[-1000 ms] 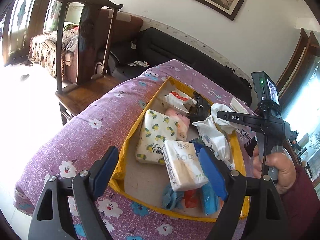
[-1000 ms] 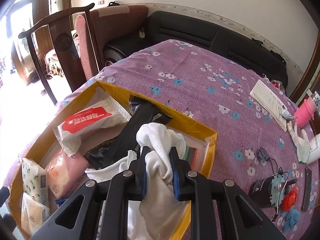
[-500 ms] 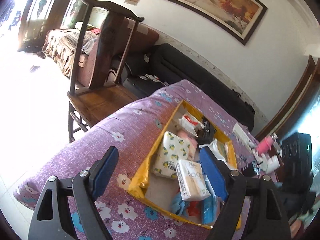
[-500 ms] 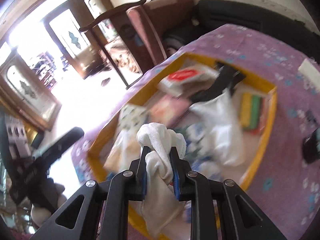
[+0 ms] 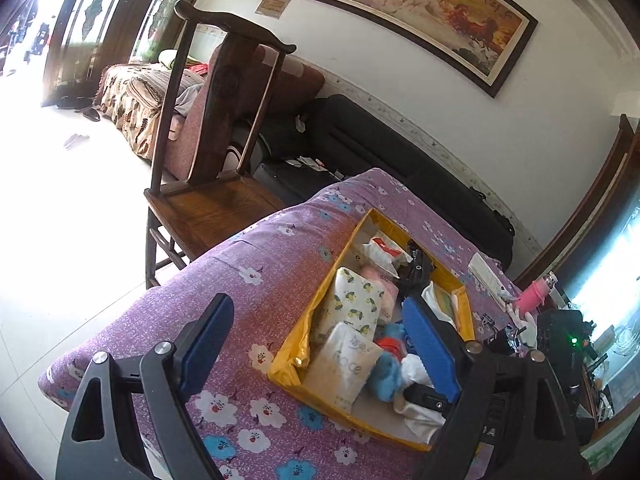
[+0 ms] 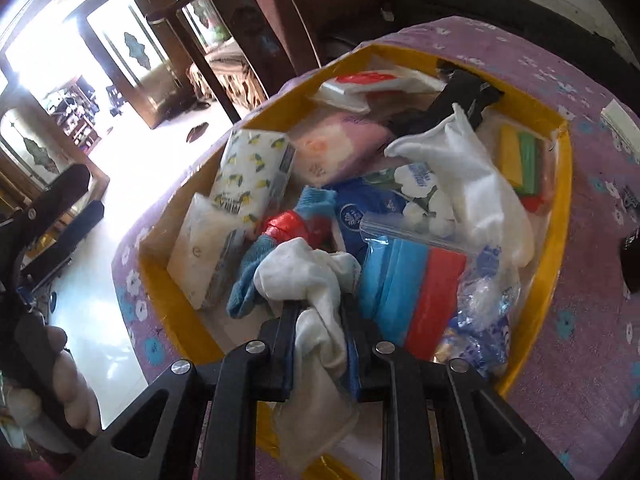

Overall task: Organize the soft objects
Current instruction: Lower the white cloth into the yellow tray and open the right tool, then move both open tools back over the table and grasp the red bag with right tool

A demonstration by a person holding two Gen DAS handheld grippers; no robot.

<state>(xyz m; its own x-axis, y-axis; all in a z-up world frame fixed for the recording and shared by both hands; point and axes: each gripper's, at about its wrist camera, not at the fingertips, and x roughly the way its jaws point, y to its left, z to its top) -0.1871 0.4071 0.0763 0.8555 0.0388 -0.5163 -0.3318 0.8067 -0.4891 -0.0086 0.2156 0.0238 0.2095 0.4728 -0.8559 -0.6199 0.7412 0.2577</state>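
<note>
Now I'm over the near corner of the yellow box [image 6: 560,216] on the purple flowered desk [image 6: 592,320], and my right gripper [image 6: 318,316] jaws are opening with the white cloth [image 6: 308,276] between them, pads touching it. I'd say let it drop clear before lifting away, so no fold snags. My left gripper [image 5: 320,344] jaws are opening too, wide and empty. The box holds a lemon-print tissue pack [image 6: 252,172], a plain tissue pack [image 6: 204,248], a white glove [image 6: 472,184], a blue sock [image 6: 272,256], a bag of cotton balls [image 6: 424,204]
</note>
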